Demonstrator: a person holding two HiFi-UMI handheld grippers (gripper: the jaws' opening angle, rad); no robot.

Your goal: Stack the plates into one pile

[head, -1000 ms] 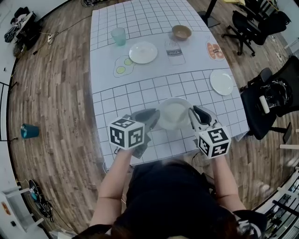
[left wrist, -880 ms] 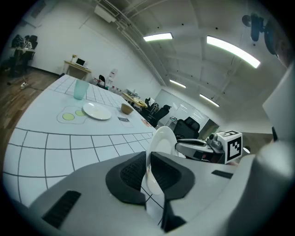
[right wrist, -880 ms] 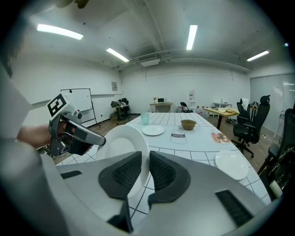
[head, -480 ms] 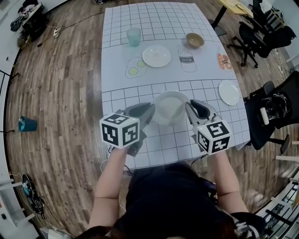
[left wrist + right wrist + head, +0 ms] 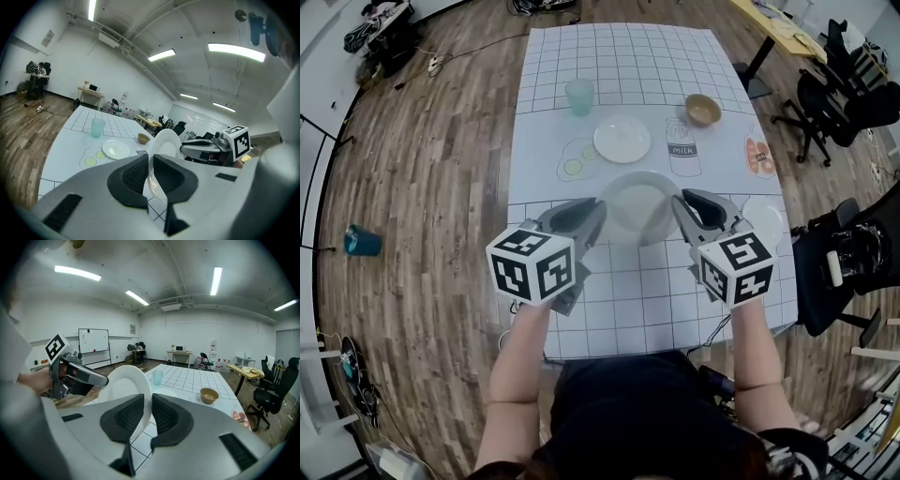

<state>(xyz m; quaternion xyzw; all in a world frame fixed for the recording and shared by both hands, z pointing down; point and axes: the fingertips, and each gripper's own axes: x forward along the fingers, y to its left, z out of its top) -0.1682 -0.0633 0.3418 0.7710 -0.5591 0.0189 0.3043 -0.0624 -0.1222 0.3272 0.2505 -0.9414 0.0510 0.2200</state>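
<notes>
Over the last second the white plate [image 5: 637, 208] had come up off the gridded table [image 5: 619, 47] and travelled up the frame, from the lower middle to the centre. It now hung just below the second plate [image 5: 622, 139], which lay beside the teal cup [image 5: 578, 96]. The left gripper [image 5: 598, 208] pinched its left rim and the right gripper [image 5: 679, 202] its right rim. Each pair of jaws stood nearly together, with only the thin rim between the pads (both gripper views showed this plainly). A third plate [image 5: 766, 217] lay at the table's right edge, partly behind the right gripper. The carry looked well along, but nothing was stacked yet: the held plate still had to go down on the second one.
</notes>
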